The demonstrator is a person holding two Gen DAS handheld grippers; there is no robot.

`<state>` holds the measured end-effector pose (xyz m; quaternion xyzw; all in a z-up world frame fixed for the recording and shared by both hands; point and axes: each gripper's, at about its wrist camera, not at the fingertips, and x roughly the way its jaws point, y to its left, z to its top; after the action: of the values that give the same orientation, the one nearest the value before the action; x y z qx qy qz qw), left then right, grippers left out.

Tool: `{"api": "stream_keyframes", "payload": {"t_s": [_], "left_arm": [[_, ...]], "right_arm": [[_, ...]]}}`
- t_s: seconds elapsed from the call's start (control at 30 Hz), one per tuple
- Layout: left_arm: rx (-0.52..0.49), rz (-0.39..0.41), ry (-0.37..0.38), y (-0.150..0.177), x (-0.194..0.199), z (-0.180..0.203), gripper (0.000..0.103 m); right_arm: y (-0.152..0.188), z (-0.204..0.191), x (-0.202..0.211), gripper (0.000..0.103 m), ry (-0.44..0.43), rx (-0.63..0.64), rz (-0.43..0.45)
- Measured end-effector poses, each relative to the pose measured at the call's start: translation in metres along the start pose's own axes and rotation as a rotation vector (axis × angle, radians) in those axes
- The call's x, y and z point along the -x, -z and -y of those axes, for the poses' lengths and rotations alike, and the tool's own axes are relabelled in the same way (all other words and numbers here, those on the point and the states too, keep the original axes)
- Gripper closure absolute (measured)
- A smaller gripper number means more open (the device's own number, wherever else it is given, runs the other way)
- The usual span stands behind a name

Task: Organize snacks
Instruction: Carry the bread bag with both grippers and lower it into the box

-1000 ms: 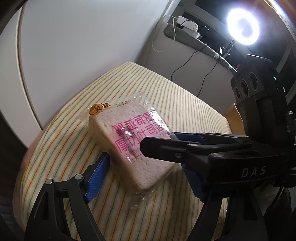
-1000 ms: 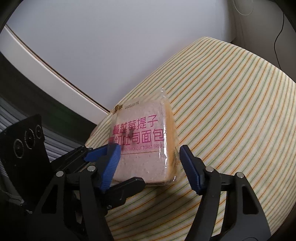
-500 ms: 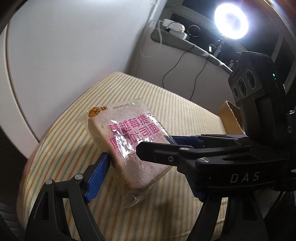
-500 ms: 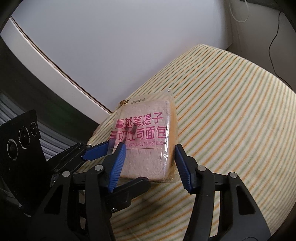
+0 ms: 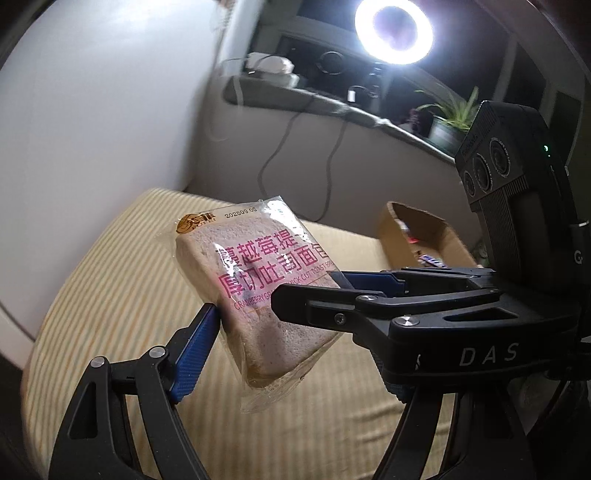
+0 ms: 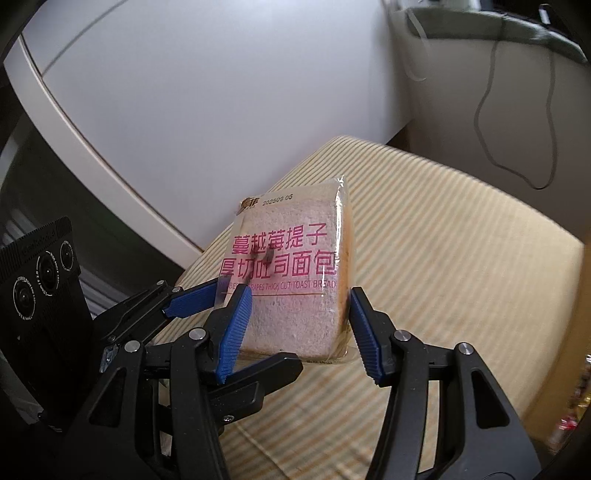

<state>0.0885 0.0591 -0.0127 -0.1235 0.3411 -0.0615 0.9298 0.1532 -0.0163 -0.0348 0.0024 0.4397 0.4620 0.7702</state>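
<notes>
A clear-wrapped slice of thick toast bread with pink lettering (image 5: 258, 291) is held in the air above a striped cushion (image 5: 110, 295). My left gripper (image 5: 280, 343) is shut on its lower part, one blue pad on its left edge. My right gripper (image 6: 295, 325) is shut on the same bread (image 6: 291, 280), a blue pad on each side edge. In the left wrist view the right gripper's black fingers (image 5: 332, 299) cross in front of the bread. In the right wrist view the left gripper's fingers (image 6: 192, 299) reach in from the left.
An open cardboard box (image 5: 417, 236) with snack packs inside stands on the cushion's far right side. A white wall (image 6: 184, 110) lies behind. A bright ring light (image 5: 393, 31), a ledge with cables and a potted plant (image 5: 450, 118) are at the back.
Both grippers have closed on the bread and lifted it off the cushion. The view has swung right, so the cardboard box now shows.
</notes>
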Motion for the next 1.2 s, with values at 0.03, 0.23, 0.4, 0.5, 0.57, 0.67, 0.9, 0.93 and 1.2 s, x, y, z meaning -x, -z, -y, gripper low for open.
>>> {"api": "stream_keyframes", "payload": {"t_s": [0.03, 0.23, 0.4, 0.5, 0.57, 0.67, 0.9, 0.93, 1.2], "left_arm": [[-0.01, 0.002, 0.007, -0.002, -0.001, 0.005, 0.026], [-0.074, 0.01, 0.062, -0.016, -0.014, 0.044, 0.026], [-0.123, 0.009, 0.103, -0.026, -0.029, 0.075, 0.026], [-0.146, 0.002, 0.126, -0.028, -0.036, 0.09, 0.026], [-0.165, -0.003, 0.14, -0.029, -0.041, 0.102, 0.026], [-0.188, -0.013, 0.162, -0.031, -0.05, 0.116, 0.026], [-0.236, -0.036, 0.202, -0.04, -0.073, 0.148, 0.026], [-0.243, -0.041, 0.207, -0.041, -0.077, 0.152, 0.026], [-0.288, -0.093, 0.235, -0.037, -0.101, 0.178, 0.026]], "right_arm": [[0.0, 0.004, 0.006, 0.046, 0.007, -0.008, 0.011], [0.001, 0.033, 0.046, 0.047, 0.057, -0.045, 0.073], [0.003, 0.06, 0.082, 0.047, 0.102, -0.075, 0.116], [0.007, 0.074, 0.1, 0.047, 0.132, -0.09, 0.136], [0.01, 0.082, 0.108, 0.047, 0.147, -0.103, 0.146], [0.016, 0.098, 0.124, 0.047, 0.167, -0.125, 0.16], [0.023, 0.125, 0.149, 0.047, 0.214, -0.18, 0.194], [0.023, 0.13, 0.153, 0.047, 0.222, -0.187, 0.197], [0.037, 0.161, 0.165, 0.047, 0.276, -0.244, 0.202]]}}
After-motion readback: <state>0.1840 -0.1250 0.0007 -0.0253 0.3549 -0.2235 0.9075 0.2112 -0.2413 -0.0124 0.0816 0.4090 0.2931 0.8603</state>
